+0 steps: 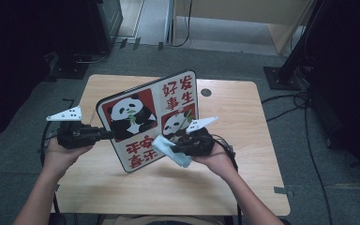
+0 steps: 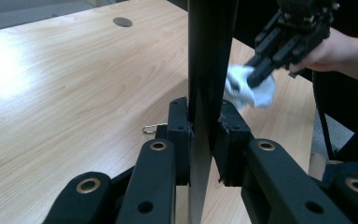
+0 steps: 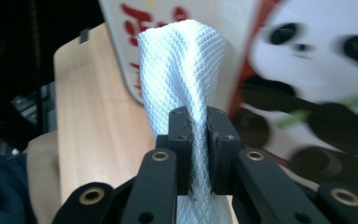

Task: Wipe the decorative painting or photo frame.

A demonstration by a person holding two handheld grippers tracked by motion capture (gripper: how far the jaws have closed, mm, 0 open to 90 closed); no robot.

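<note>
Over the wooden table, the left gripper clamps the panda board's edge to prop it upright, so the right gripper, pinching a pale cloth, can wipe its face.

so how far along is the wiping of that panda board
Done: the left gripper clamps the panda board by its edge, tilted up off the table. In hand: the right gripper, shut on the white cloth, sits at the board's lower face. Left: the wiping itself; how much is already wiped is unclear.
</note>
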